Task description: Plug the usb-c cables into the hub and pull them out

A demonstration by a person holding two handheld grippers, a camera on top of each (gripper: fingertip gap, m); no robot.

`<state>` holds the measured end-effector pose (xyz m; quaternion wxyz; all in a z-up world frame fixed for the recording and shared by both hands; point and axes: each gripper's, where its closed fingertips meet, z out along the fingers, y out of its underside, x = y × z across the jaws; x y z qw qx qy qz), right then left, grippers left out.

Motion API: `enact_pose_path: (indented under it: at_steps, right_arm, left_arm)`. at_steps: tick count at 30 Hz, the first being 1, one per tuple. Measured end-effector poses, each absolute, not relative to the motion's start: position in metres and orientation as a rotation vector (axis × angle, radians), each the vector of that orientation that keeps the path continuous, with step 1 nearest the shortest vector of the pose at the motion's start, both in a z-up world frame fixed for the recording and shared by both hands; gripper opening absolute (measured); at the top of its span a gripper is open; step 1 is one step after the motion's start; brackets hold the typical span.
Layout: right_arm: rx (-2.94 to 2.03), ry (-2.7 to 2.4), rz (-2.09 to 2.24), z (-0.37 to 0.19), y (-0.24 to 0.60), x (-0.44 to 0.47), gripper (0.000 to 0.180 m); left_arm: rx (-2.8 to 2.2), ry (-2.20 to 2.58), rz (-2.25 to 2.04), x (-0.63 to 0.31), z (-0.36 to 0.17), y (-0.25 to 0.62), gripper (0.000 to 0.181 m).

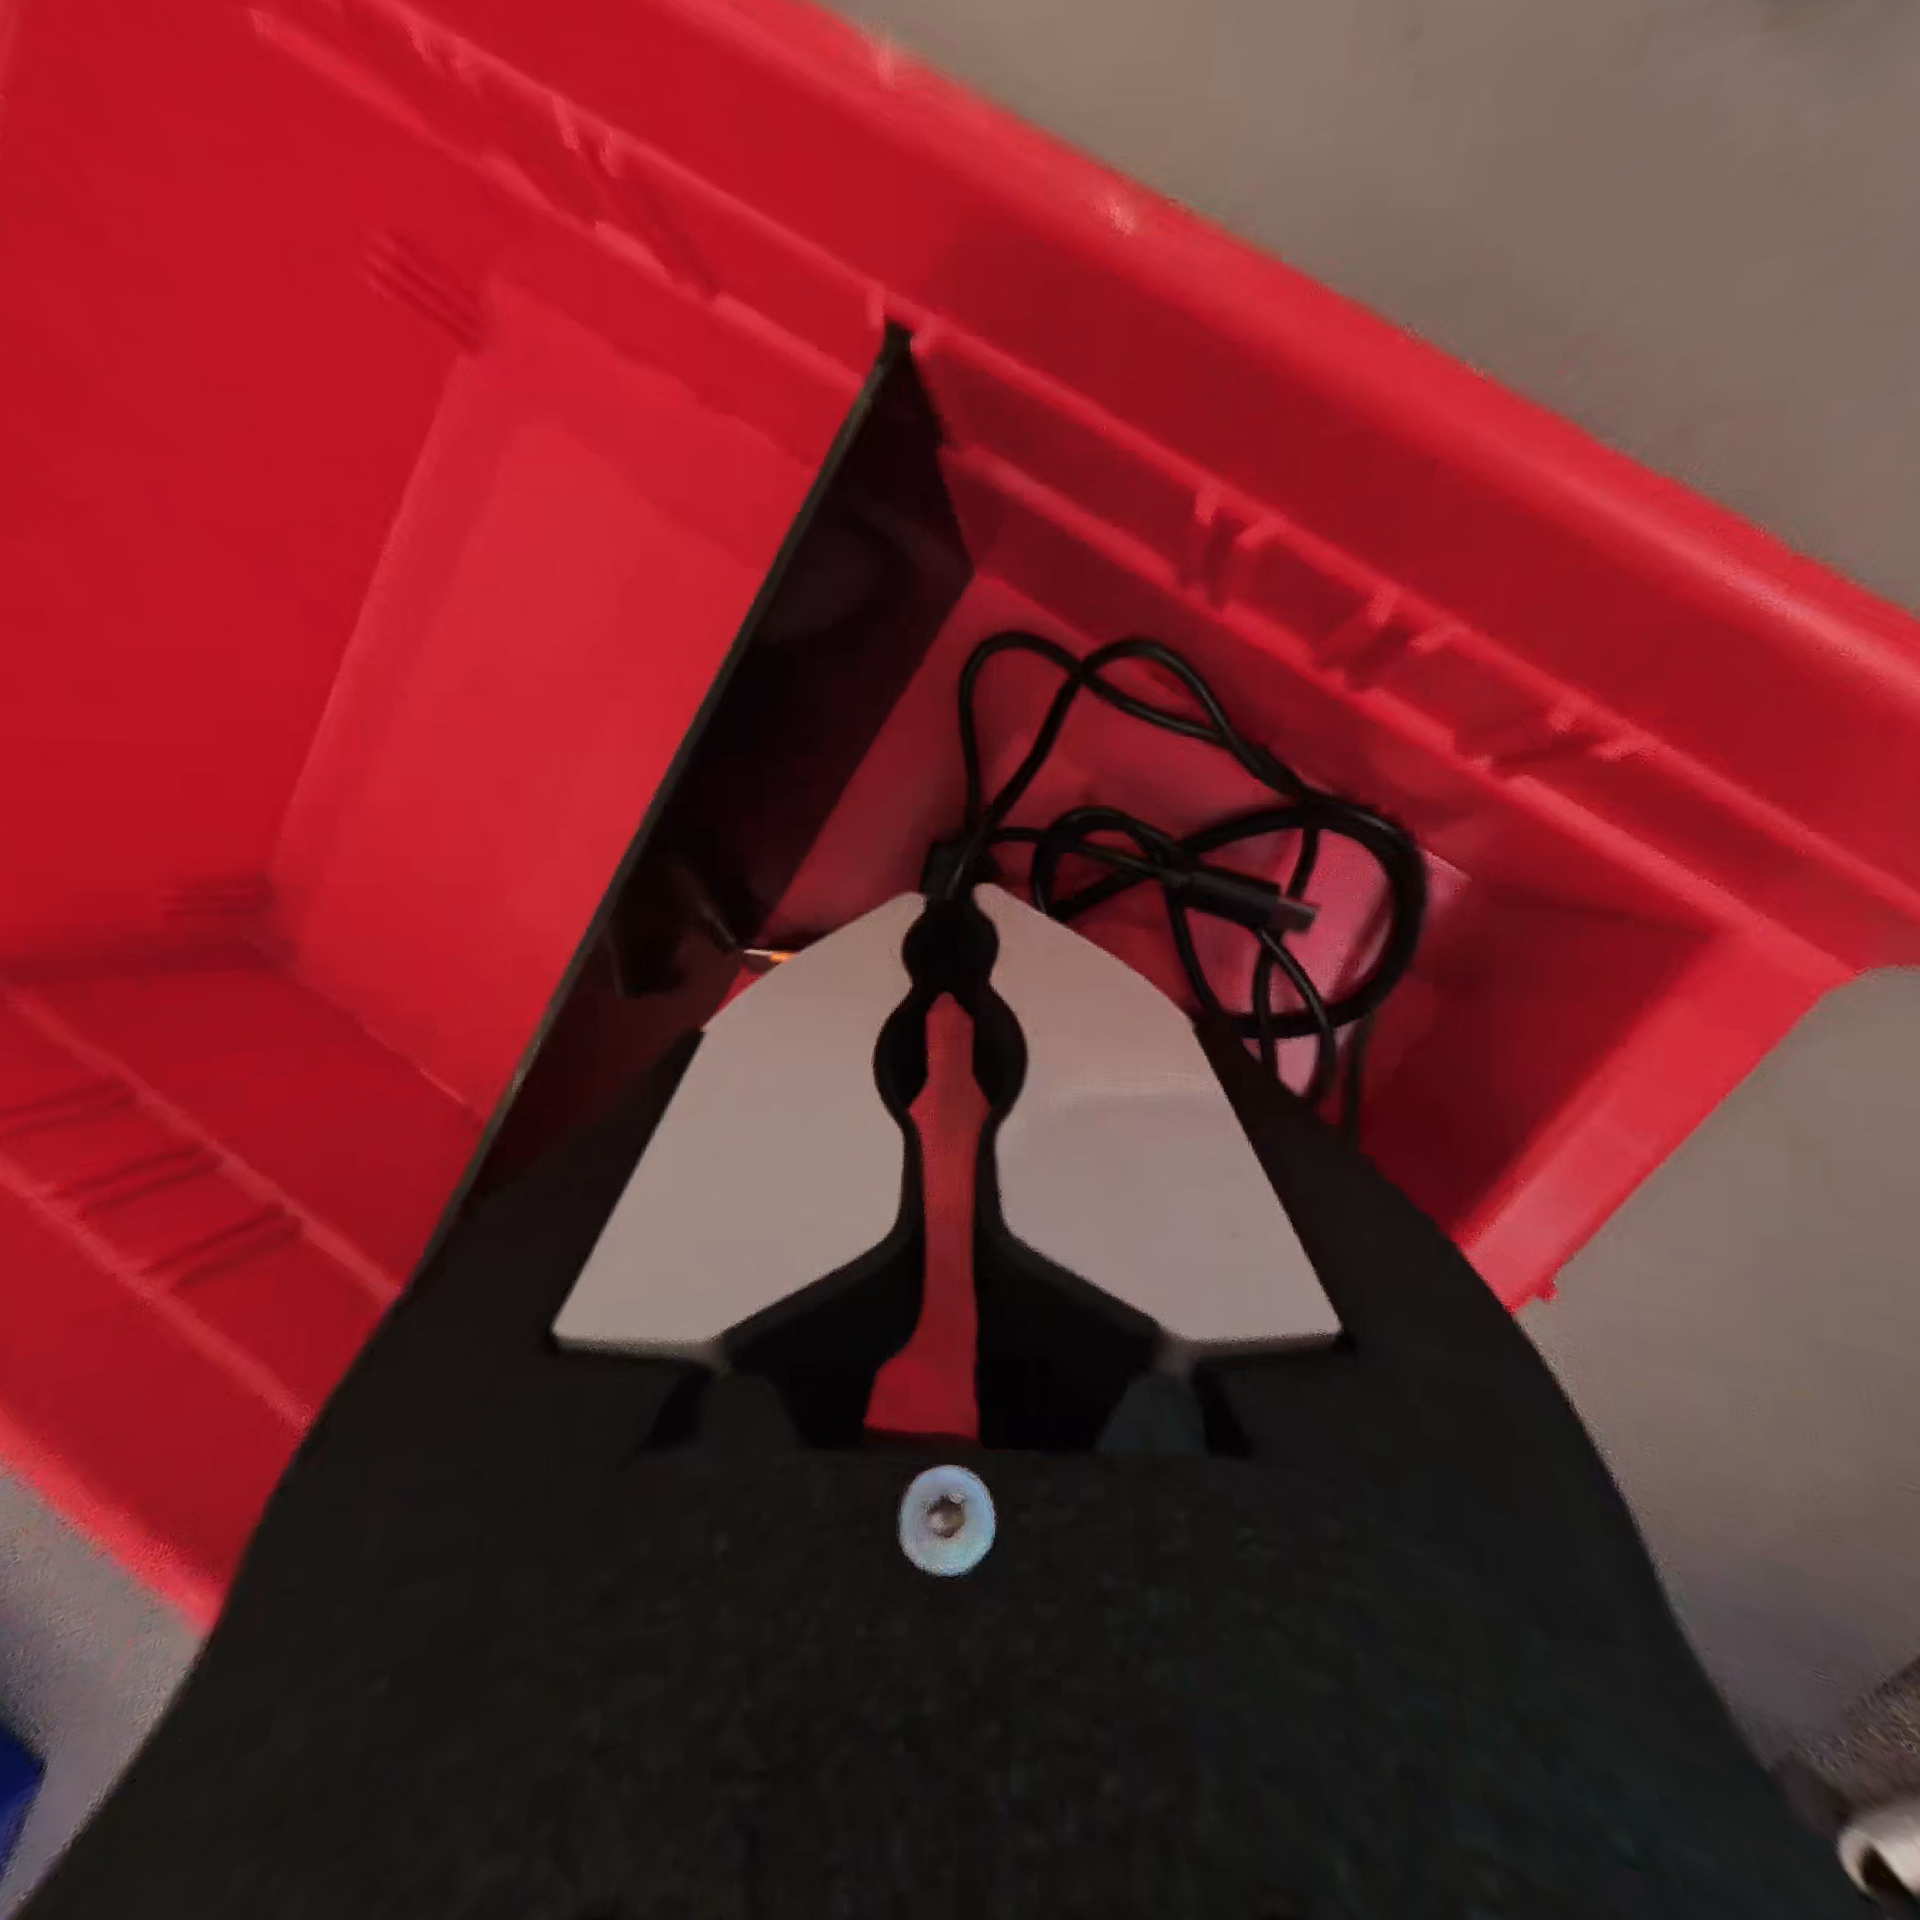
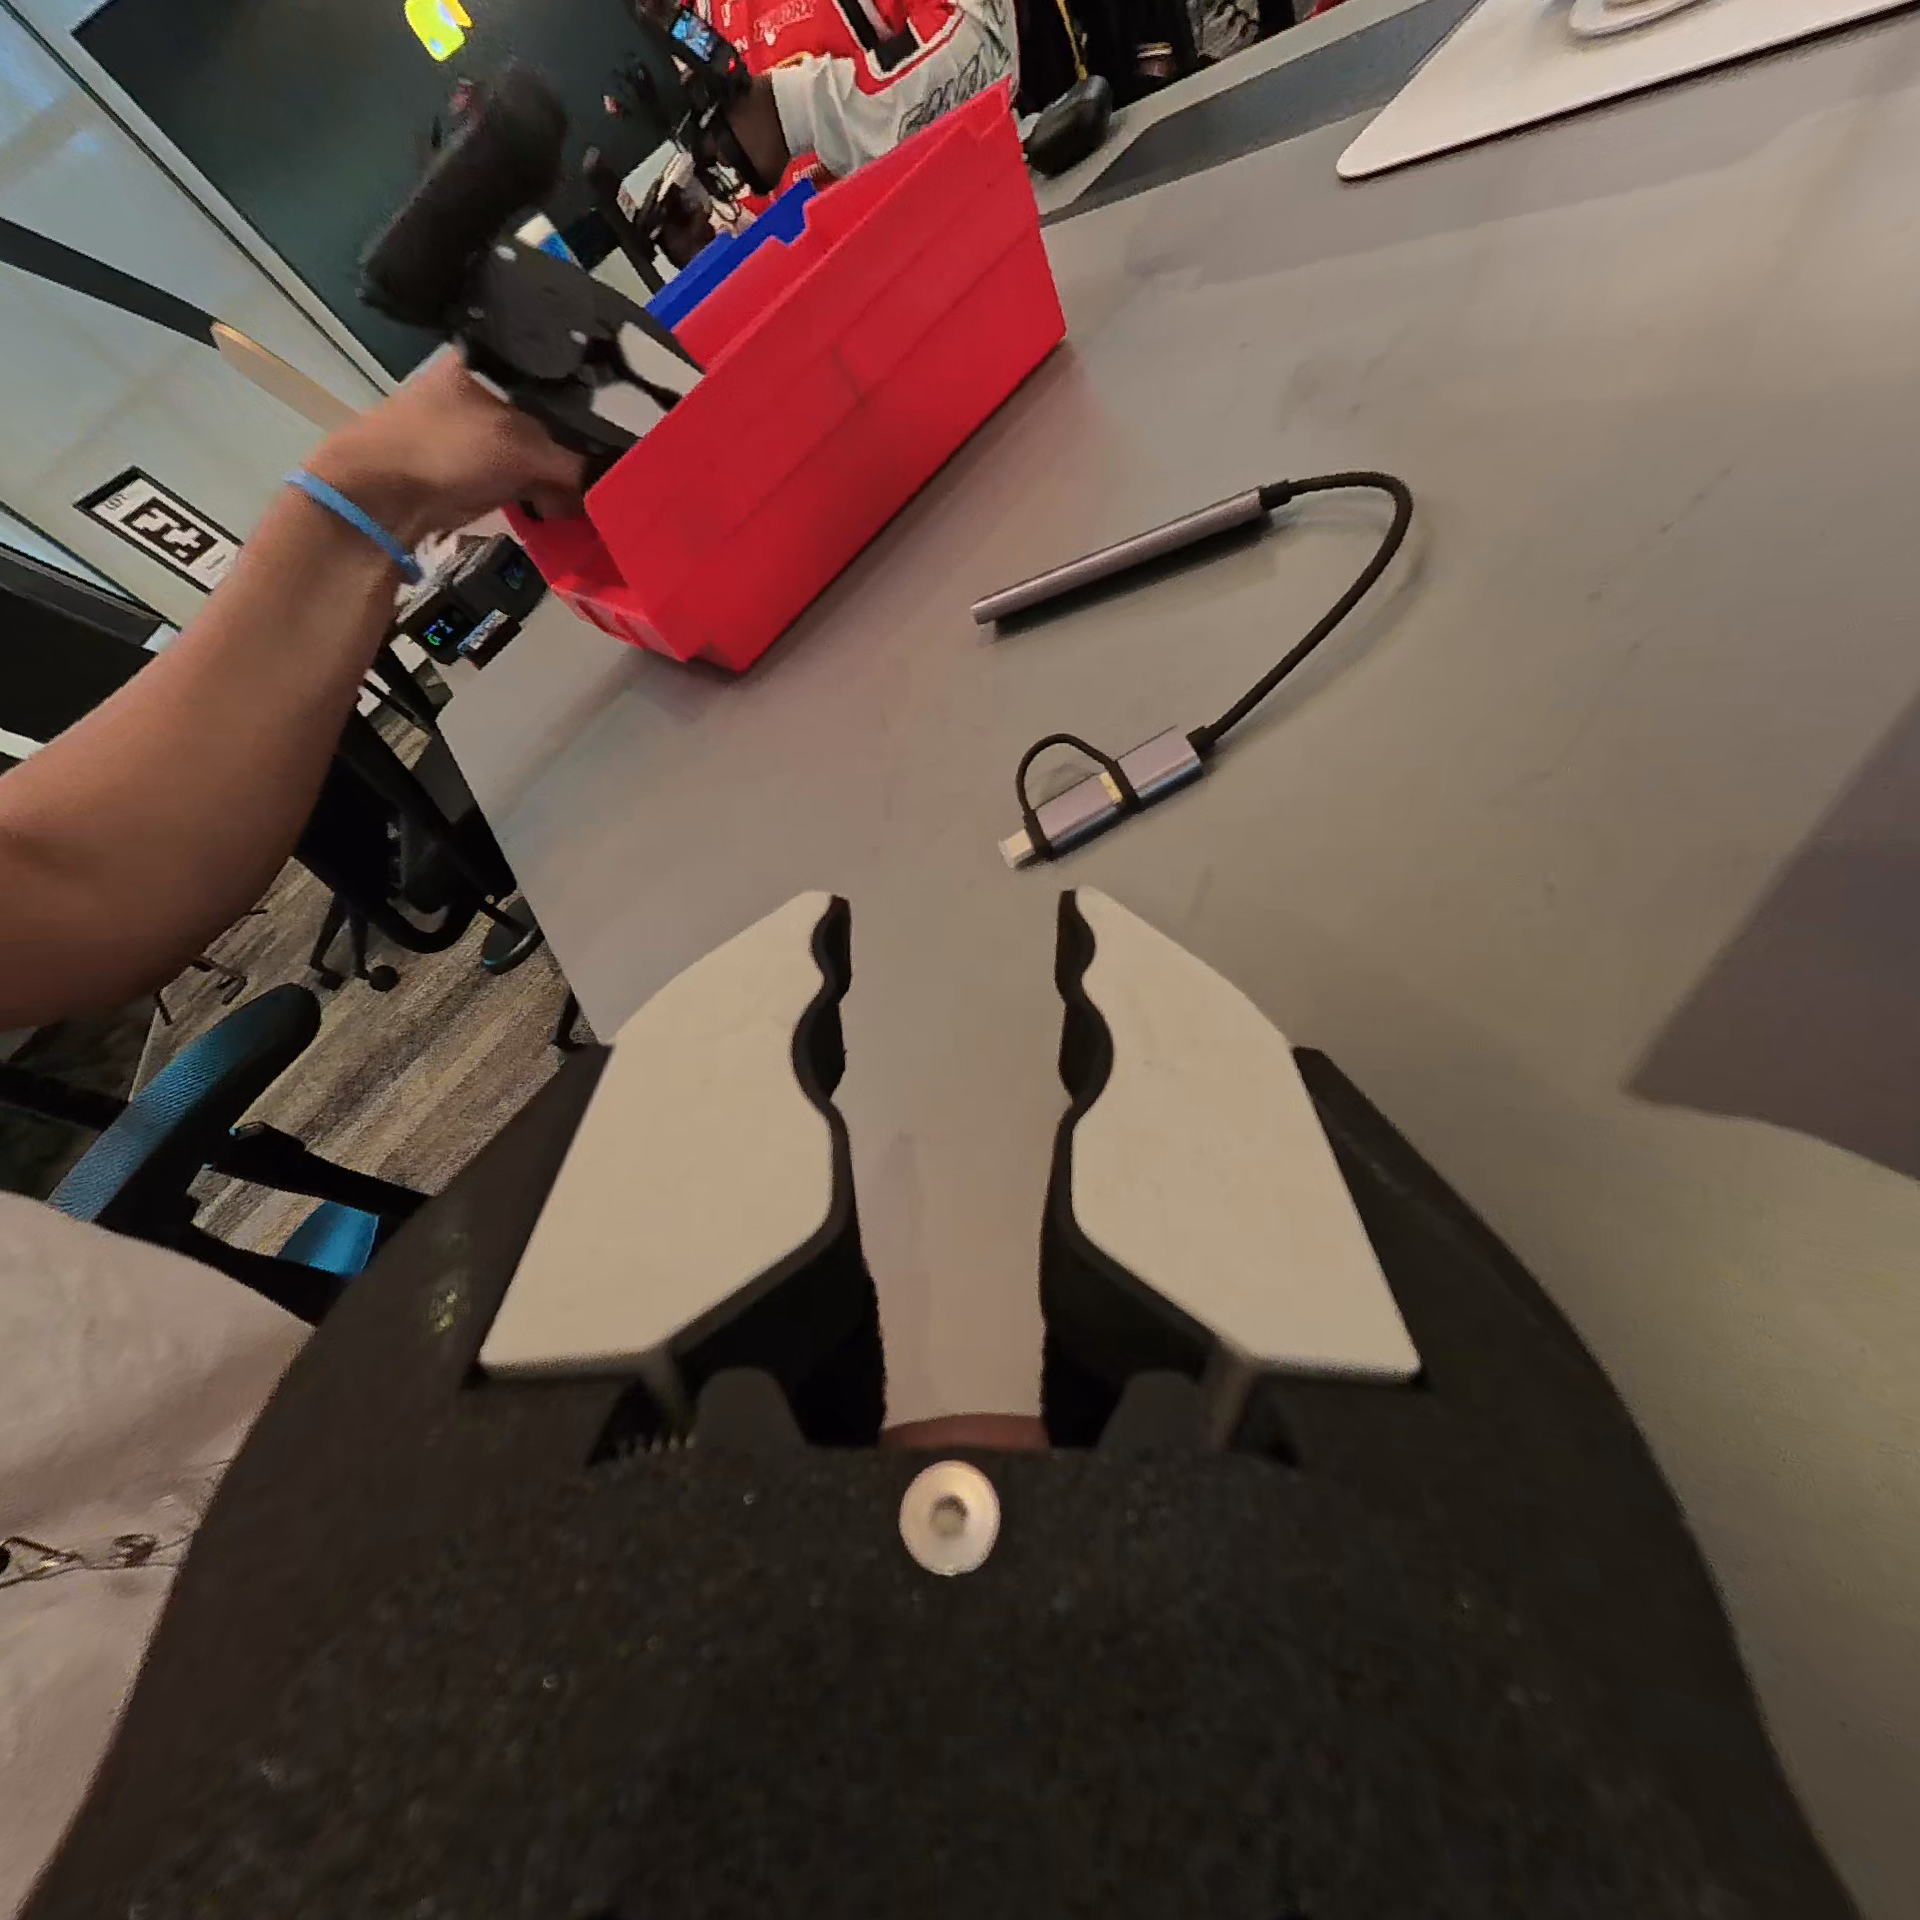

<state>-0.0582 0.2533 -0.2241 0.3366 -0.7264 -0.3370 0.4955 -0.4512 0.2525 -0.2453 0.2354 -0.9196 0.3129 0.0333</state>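
Note:
My left gripper [image 1: 951, 902] reaches down into a red bin [image 1: 1351, 499], in the compartment right of a black divider [image 1: 790, 748]. Its fingers are shut on a strand of the coiled black USB-C cable [image 1: 1247, 831], next to a small black block on the cable; one plug [image 1: 1262, 906] lies free on the bin floor. In the right wrist view this gripper [image 2: 623, 384] shows at the near end of the red bin [image 2: 852, 416]. My right gripper [image 2: 951, 925] is open and empty above the grey table [image 2: 1455, 987]. The slim grey hub [image 2: 1122, 561] lies ahead of it, its short black lead looping to a grey adapter plug [image 2: 1112, 795].
A blue bin [image 2: 727, 260] stands behind the red one. A white mat [image 2: 1558, 83] lies at the far right and a dark mat [image 2: 1818, 935] at the right edge. A person's arm [image 2: 208, 727] crosses at the left, over the table edge and chairs. The grey adapter plug [image 2: 1112, 795] is closer to my right gripper, around 9 centimeters from its tips; the left tips are 35 centimeters off.

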Motion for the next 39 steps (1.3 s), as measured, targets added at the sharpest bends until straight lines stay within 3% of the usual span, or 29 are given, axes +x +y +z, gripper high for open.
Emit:
enact_pose_path:
  at_steps: [5, 12, 19, 23, 32, 37, 39]
  right_arm:
    - [-1.902, -0.843, 1.290, -0.224, 0.257, -0.053, 0.036]
    - [-1.905, -0.861, 1.278, -0.225, 0.256, -0.054, 0.036]
    - [-1.904, -0.882, 1.255, -0.225, 0.252, -0.052, 0.036]
    - [-1.899, -0.877, 1.251, -0.224, 0.251, -0.048, 0.035]
    - [-1.895, -0.883, 1.272, -0.223, 0.248, -0.048, 0.035]
    - [-1.903, -0.899, 1.282, -0.225, 0.245, -0.050, 0.035]
    - [-1.906, -0.904, 1.279, -0.225, 0.244, -0.051, 0.035]
  left_arm:
    - [-2.324, 0.714, 0.130, -0.463, -0.168, 0.237, 0.001]
    - [-1.949, 0.435, 0.245, -0.484, -0.017, 0.206, 0.001]
    - [-1.767, 0.392, 0.123, -0.404, 0.064, 0.193, 0.001]
    - [-1.901, 0.446, 0.050, -0.341, 0.017, 0.214, 0.001]
    - [-2.289, 0.582, -0.154, -0.256, -0.190, 0.235, 0.001]
    - [-2.397, 0.568, -0.334, -0.230, -0.239, 0.218, 0.002]
    - [-2.387, 0.540, -0.363, -0.231, -0.237, 0.213, 0.018]
